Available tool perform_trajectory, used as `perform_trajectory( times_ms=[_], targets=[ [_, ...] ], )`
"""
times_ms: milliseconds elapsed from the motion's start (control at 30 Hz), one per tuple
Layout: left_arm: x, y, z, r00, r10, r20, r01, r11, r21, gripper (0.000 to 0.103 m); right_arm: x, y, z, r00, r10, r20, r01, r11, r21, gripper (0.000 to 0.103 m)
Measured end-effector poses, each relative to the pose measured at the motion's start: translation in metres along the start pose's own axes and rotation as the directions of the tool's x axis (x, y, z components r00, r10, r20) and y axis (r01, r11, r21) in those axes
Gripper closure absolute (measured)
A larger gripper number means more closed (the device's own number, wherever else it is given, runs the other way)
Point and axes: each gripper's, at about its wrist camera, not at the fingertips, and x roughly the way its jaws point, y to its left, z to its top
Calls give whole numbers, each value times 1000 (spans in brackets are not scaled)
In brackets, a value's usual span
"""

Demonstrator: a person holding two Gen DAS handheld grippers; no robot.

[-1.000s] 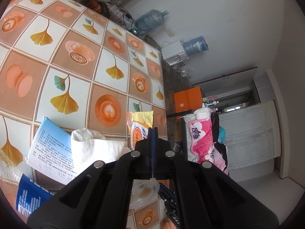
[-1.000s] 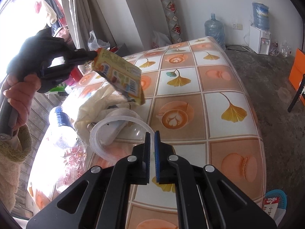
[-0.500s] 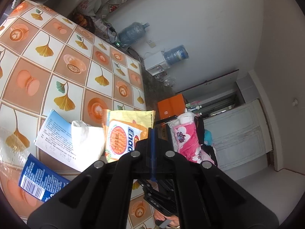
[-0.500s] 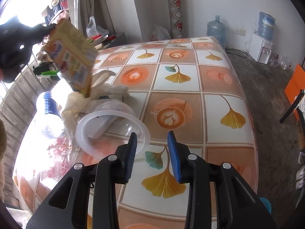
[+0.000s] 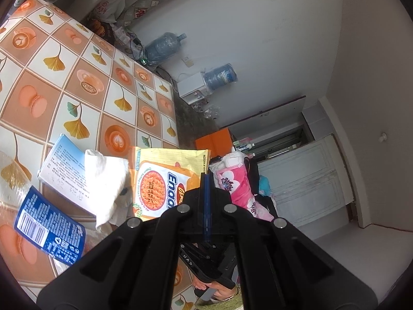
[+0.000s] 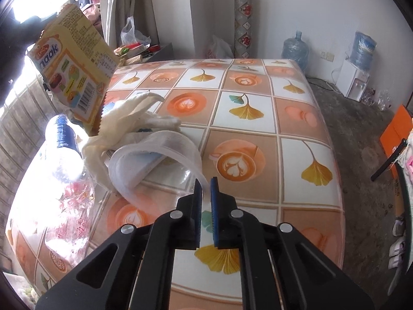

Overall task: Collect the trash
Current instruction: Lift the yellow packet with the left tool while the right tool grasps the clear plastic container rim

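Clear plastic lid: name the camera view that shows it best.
The right wrist view. The clear plastic lid shows there almost whole, squeezed out of round, its rim pinched in the right tool above the table. In the left wrist view I cannot make it out.

yellow noodle wrapper (image 5: 165,180) held aloft (clamped), clear plastic cup (image 6: 157,160) tipped

On the desk (image 6: 296,134), a cup (image 6: 160,152) is lying on its side at the near left, a tissue (image 6: 129,121) just behind it and a bottle (image 6: 64,155) further left. A wrapper (image 6: 74,69) is hanging above the bottle. Two jugs (image 6: 295,51) are standing at the far right wall.
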Motion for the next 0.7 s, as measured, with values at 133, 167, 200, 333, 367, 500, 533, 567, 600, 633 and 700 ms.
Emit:
perform_trajectory(
  times_ms=[133,167,200,333,367,500,533,567,600,633,700],
  targets=[
    [-9,-10,-11,1000,-23,1,23,1000,17,103,-20,2,-9,1000,-27,13,27,1000,-3,96],
    [-11,-13,-15,1000,-30,-2,30,999,24,103,-26,2,-11,999,-34,18,34,999,0,96],
    [-13,-16,-20,999,-35,-3,35,999,30,103,-32,2,-14,999,-42,23,42,999,5,97],
    [-20,-32,-43,998,-58,-22,59,996,63,103,-65,-3,-29,996,-66,52,64,997,47,98],
    [-21,-37,-50,998,-64,-30,66,995,73,103,-73,-5,-33,996,-71,59,68,996,59,98],
    [-23,-59,-81,994,-84,-71,92,989,115,103,-119,-13,-53,989,-106,105,94,989,114,98],
    [-21,-64,-89,992,-93,-87,103,987,124,103,-127,-15,-58,987,-113,113,99,987,123,98],
    [-19,-69,-98,989,-102,-102,115,985,131,103,-140,-18,-64,984,-125,124,108,985,137,98],
    [-15,-75,-106,987,-107,-118,123,983,137,103,-151,-21,-70,981,-138,134,117,982,149,98],
    [-11,-81,-115,984,-117,-136,136,980,142,103,-160,-24,-75,979,-148,141,125,979,159,98],
    [-1,-90,-134,975,-129,-180,156,977,145,103,-183,-31,-90,971,-180,156,150,971,187,98]
  ],
)
